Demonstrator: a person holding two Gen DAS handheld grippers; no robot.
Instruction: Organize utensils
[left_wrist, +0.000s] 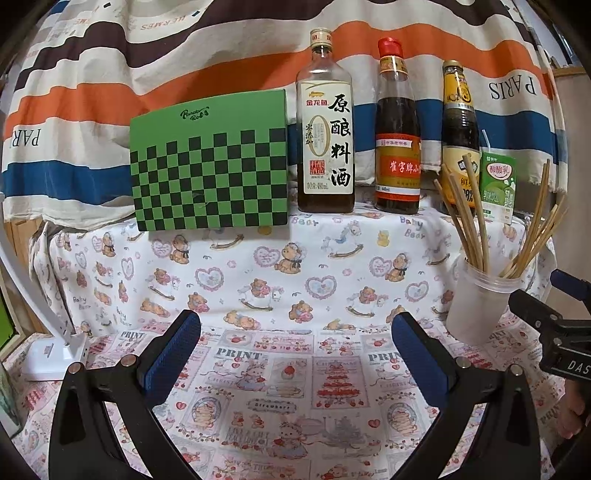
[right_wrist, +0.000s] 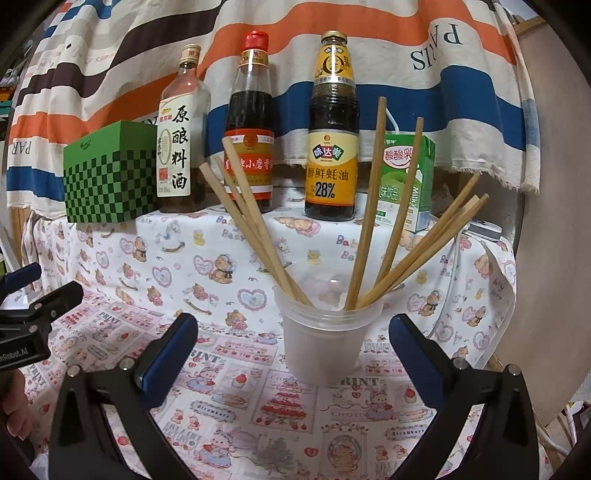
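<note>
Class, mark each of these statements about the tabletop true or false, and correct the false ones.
1. The wooden chopsticks stand in a translucent plastic cup. True.
2. The right gripper is clamped on the cup. False: its jaws are open, either side of it.
3. The green checkered box stands left of the three sauce bottles. True.
4. The left gripper holds a chopstick. False: it is open and empty.
5. The green drink carton lies flat. False: it stands upright.

Along my table's far edge a green checkered box (left_wrist: 208, 162), three sauce bottles (left_wrist: 397, 129) and a green milk carton (right_wrist: 406, 181) are standing; a white lamp base (left_wrist: 55, 354) is sitting at the left edge.
</note>
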